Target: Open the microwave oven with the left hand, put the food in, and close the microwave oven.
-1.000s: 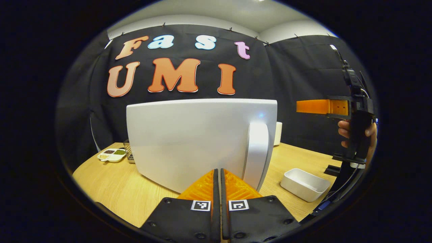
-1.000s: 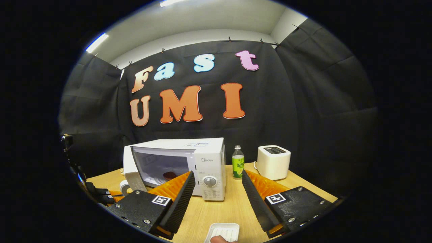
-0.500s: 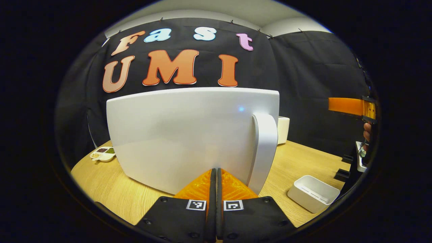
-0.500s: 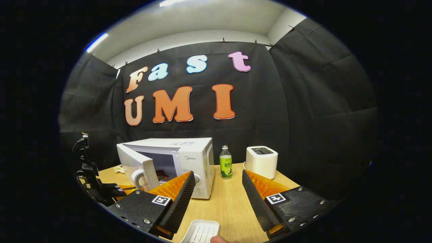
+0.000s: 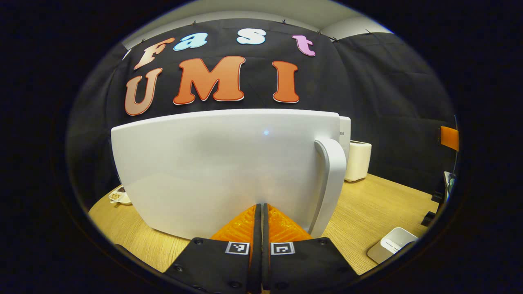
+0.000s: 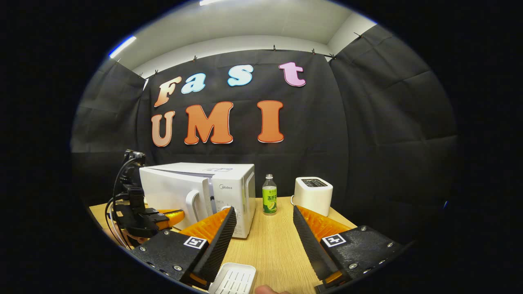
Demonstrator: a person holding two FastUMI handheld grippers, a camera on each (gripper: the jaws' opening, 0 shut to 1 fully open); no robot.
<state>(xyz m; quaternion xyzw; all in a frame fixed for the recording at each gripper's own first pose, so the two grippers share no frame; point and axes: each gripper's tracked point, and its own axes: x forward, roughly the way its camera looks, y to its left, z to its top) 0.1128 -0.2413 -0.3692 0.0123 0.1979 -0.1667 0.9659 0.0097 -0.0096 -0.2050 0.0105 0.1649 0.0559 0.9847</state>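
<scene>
We are in a staged recording booth, not a real kitchen: black cloth point(image 6: 388, 134) is clipped up as walls below a plain white ceiling with strip lights point(image 6: 122, 45). On one wooden table point(image 6: 278, 245) stand kitchen props, a microwave oven point(image 6: 200, 192), a toaster point(image 6: 313, 195) and a drink bottle point(image 6: 269, 199).

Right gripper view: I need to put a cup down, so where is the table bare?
Bare wood runs forward between the microwave and the toaster, in front of the bottle. The front edge is crowded by the right gripper and the white tray.
</scene>
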